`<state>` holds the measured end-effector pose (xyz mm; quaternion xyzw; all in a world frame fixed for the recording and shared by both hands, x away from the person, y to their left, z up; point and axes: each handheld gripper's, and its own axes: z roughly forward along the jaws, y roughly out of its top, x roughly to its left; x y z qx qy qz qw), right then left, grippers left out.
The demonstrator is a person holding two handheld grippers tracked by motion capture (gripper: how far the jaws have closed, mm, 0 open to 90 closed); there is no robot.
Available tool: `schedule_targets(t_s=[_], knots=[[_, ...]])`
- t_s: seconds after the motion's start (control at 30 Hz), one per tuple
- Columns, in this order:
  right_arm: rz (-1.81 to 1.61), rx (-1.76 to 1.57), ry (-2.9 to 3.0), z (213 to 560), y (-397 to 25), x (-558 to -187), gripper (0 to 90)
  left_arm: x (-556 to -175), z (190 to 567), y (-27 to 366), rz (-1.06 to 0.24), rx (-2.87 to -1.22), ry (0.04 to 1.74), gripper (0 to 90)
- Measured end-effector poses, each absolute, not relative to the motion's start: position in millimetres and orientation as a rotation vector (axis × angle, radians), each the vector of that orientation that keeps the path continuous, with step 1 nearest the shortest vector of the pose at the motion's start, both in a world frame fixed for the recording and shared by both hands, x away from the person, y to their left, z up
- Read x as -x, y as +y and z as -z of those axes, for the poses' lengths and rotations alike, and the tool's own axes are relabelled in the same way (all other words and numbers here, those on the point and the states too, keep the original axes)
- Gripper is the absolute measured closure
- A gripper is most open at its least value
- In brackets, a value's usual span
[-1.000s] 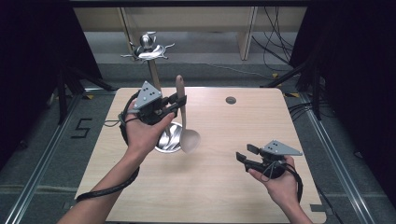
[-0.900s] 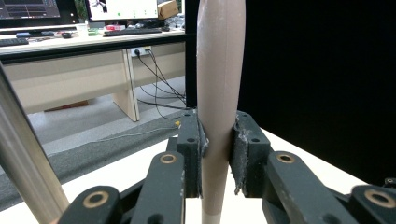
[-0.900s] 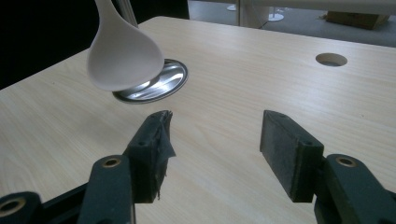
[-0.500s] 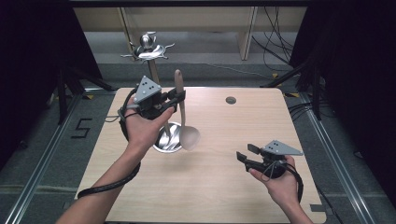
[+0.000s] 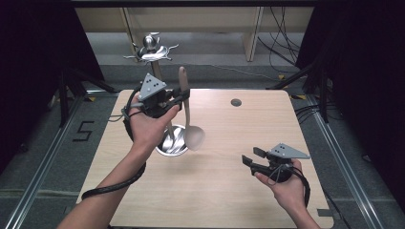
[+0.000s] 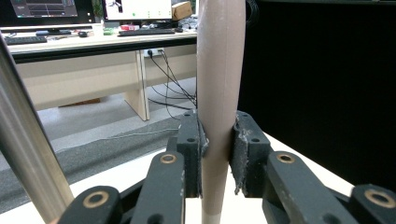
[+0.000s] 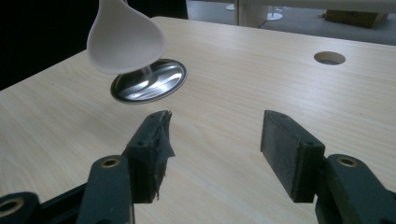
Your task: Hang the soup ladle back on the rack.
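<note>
My left gripper (image 5: 179, 99) is shut on the tan handle of a long spoon (image 5: 184, 86), held upright in the air with its pale bowl (image 5: 195, 137) hanging down. The bowl hovers just above and beside the round steel base (image 5: 172, 144) of a utensil stand. In the left gripper view the spoon handle (image 6: 219, 93) is clamped between both pads of that gripper (image 6: 217, 149), and the stand's steel pole (image 6: 23, 140) rises at the left. My right gripper (image 5: 252, 157) stays open low over the table's right front. In the right gripper view it (image 7: 215, 135) is empty, facing the spoon bowl (image 7: 126, 39).
The stand's pole ends in a hooked top (image 5: 152, 50) behind the left hand. A round cable hole (image 5: 236, 102) sits in the wooden table (image 5: 224, 200) near its far edge. Black cables trail from both grippers. Dark frames and floor rails flank the table.
The left hand has lifted the spoon a little higher, bowl rising off the stand's base. The right gripper has stayed put and open.
</note>
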<state>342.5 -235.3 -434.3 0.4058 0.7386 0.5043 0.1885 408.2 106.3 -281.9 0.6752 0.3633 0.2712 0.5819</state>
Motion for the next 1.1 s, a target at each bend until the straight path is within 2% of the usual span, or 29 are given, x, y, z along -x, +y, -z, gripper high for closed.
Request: schedule_targets(t_s=[1.1], knots=[[-1.418,-1.168,2.083,434.0,-235.9,-341.6,42.4,-414.2,266.8,108.5,-0.647,-1.538,0.902,74.4]])
